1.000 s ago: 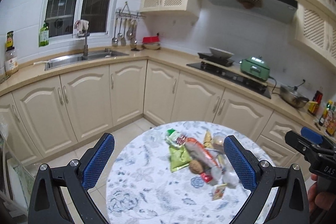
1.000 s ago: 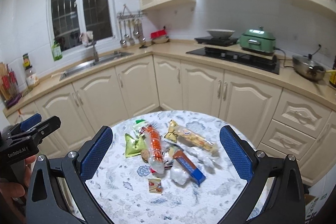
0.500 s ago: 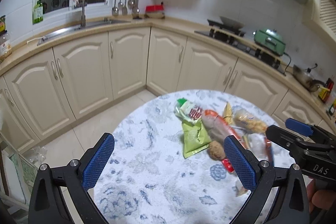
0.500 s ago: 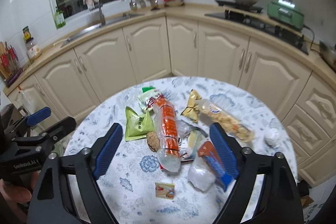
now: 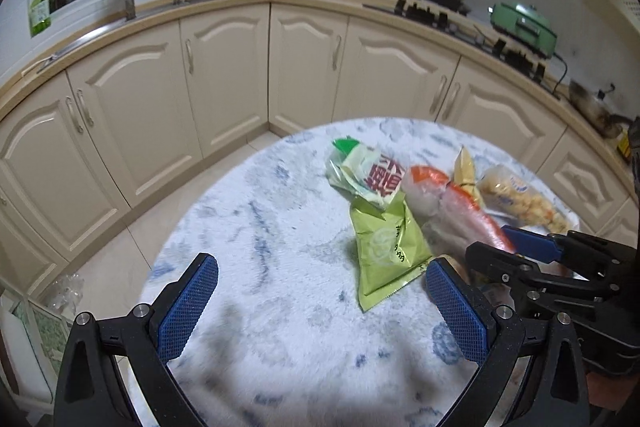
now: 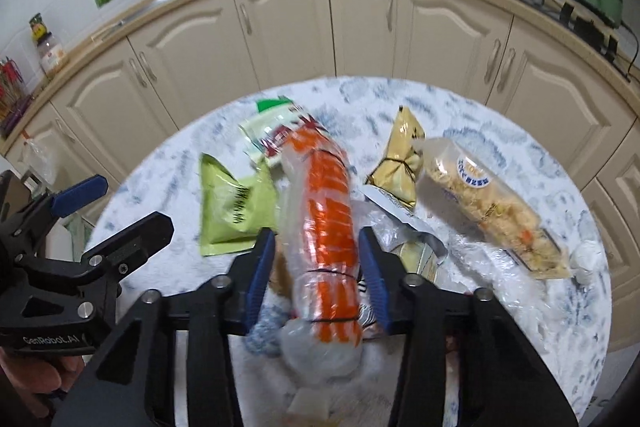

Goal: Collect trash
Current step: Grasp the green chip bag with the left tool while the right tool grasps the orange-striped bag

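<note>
The right tool (image 6: 316, 267) has its jaws narrowed on either side of the orange-striped clear packet (image 6: 320, 211), which lies in the middle of the trash pile on the round table (image 6: 560, 163); motion blur hides whether the pads already pinch it. The left tool (image 5: 320, 291) hangs wide open and empty over bare cloth at the pile's 8 o'clock. The slick film could slide out of a shallow pinch. The silver wrapper (image 6: 404, 223) touching its 3 o'clock side and the green pouch (image 6: 232, 203) at 9 o'clock could snag and drag off the table.
</note>
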